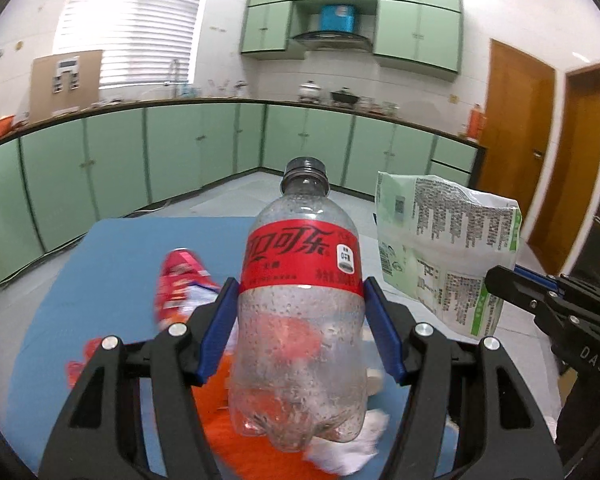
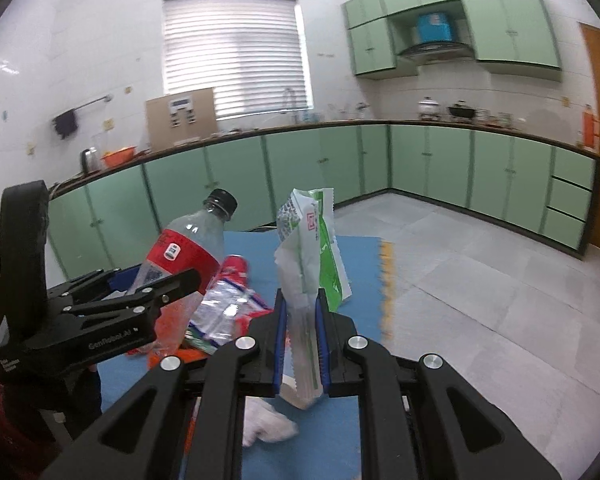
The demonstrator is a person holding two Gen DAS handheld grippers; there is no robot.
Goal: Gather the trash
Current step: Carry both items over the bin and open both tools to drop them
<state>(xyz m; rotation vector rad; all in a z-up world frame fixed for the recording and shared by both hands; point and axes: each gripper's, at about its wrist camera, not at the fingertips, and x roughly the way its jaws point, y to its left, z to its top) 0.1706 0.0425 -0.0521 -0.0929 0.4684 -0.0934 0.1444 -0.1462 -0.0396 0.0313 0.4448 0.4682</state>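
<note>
Clamped at its red label in the left gripper [image 1: 300,304], an empty cola bottle [image 1: 300,300] stands above a blue mat [image 1: 112,248], cap toward 12 o'clock. At 3 o'clock, the right gripper [image 2: 302,312], nearly closed, pinches an upright green-and-white wrapper [image 2: 312,248]; other litter stays on the mat.
</note>
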